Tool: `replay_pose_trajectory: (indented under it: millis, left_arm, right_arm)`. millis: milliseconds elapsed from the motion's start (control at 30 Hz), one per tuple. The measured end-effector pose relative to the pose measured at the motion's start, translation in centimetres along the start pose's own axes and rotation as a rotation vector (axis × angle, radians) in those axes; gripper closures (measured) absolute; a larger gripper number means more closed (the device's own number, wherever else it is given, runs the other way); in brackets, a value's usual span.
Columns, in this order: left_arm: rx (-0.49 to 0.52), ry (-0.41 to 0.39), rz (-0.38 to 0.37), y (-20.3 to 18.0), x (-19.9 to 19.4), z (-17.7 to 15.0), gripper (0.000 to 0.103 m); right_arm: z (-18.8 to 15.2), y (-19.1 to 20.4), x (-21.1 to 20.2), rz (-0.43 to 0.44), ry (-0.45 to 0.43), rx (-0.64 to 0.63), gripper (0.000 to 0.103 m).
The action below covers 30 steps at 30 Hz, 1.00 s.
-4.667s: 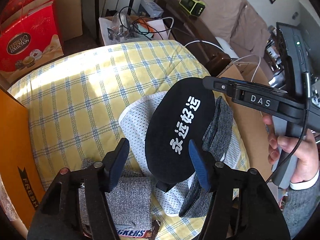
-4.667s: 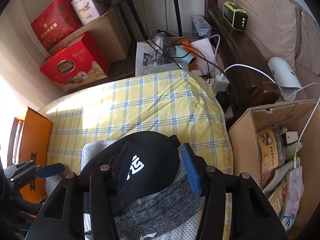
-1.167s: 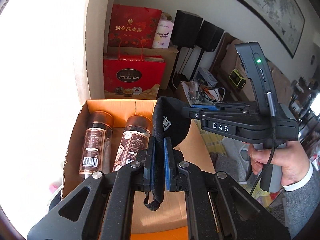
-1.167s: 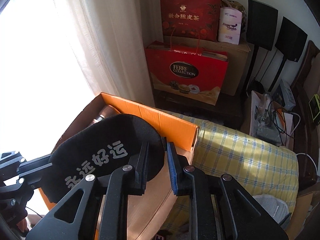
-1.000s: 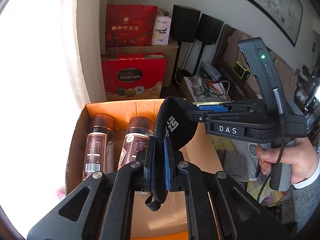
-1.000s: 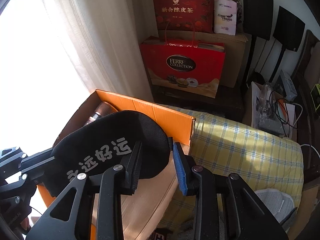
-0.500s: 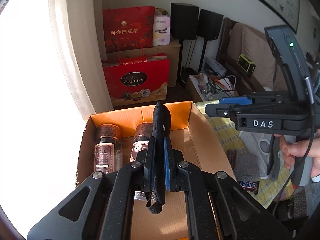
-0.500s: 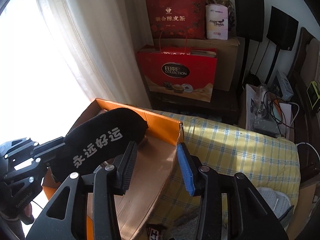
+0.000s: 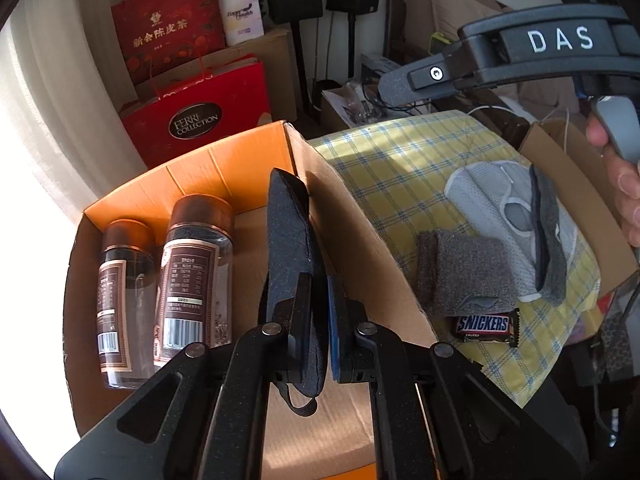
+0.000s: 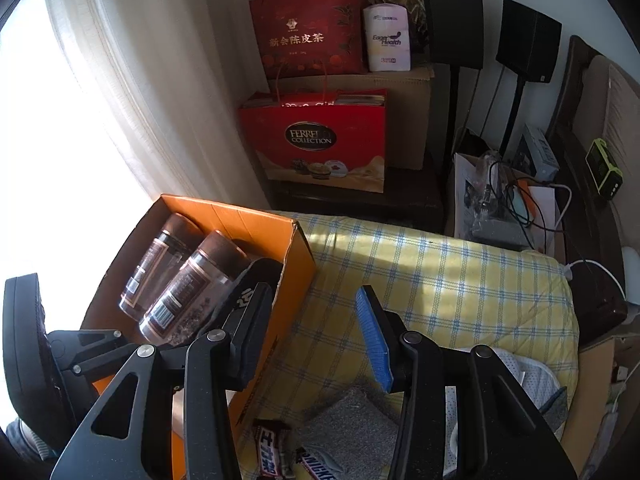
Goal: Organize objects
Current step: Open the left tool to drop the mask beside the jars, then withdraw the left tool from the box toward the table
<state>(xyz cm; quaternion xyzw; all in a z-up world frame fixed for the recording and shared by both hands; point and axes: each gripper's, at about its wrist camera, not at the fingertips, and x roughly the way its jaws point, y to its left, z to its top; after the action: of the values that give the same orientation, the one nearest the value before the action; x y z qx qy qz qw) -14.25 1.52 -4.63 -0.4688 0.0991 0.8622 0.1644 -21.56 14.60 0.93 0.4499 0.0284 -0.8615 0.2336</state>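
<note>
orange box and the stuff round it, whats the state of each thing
orange box: open, flaps up
two jars: lying inside it, lids on
black eye mask: edge-up over the box, clamped
left claw: shut on the mask
right claw: open, empty
grey sock: folded on the cloth
snickers bar: wrapped

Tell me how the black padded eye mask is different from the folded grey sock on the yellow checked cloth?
The black padded eye mask stands on edge, clamped in the left gripper over the orange cardboard box; the folded grey sock lies flat on the yellow checked cloth, untouched. The mask is smooth and black, the sock grey and fuzzy. Both are soft fabric.
</note>
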Motion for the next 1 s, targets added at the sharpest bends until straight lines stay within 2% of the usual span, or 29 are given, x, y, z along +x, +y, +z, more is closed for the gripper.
replay_pose_trajectory:
  millis: [67,133,233,367,500,567,600,633,733,867,1000]
  left_arm:
    - [0.009,0.056,-0.071,-0.6,1.0,0.0,0.096]
    - [0.012,0.114,-0.108,-1.2,2.1,-0.1,0.096]
    - [-0.004,0.145,-0.101,-1.1,3.1,0.0,0.095]
    - [-0.097,0.193,-0.140,0.3,4.2,0.6,0.094]
    - [-0.139,0.215,-0.080,1.6,5.5,1.1,0.093]
    - [-0.172,0.215,-0.080,2.4,5.6,1.2,0.078]
    - [-0.195,0.204,-0.096,2.9,5.4,1.1,0.060]
    - [-0.220,0.182,-0.121,3.3,4.9,1.1,0.051]
    - [-0.276,0.109,-0.181,4.4,3.0,1.2,0.047]
    - [-0.311,0.025,-0.182,5.5,0.0,1.3,0.036]
    - [-0.312,-0.050,-0.183,5.9,-2.7,1.7,0.015]
  right_arm:
    - [-0.3,-0.5,-0.2,0.000,-0.002,0.008,0.058]
    - [-0.6,-0.9,-0.4,-0.002,0.000,0.012,0.056]
    - [-1.0,-1.3,-0.5,-0.007,0.004,0.013,0.056]
    - [-1.4,-1.8,-0.7,-0.009,0.003,0.023,0.056]
    - [-1.7,-2.4,-1.0,-0.009,0.001,0.034,0.056]
    - [-1.9,-2.7,-1.3,-0.009,0.001,0.035,0.054]
    - [-2.1,-2.8,-1.4,-0.012,0.001,0.033,0.052]
    - [-2.1,-2.8,-1.4,-0.015,0.000,0.032,0.050]
    - [-2.5,-3.4,-1.8,-0.022,-0.003,0.033,0.049]
    - [-3.0,-3.7,-2.2,-0.046,-0.004,0.026,0.041]
    - [-3.5,-3.6,-3.0,-0.081,-0.019,0.003,0.031]
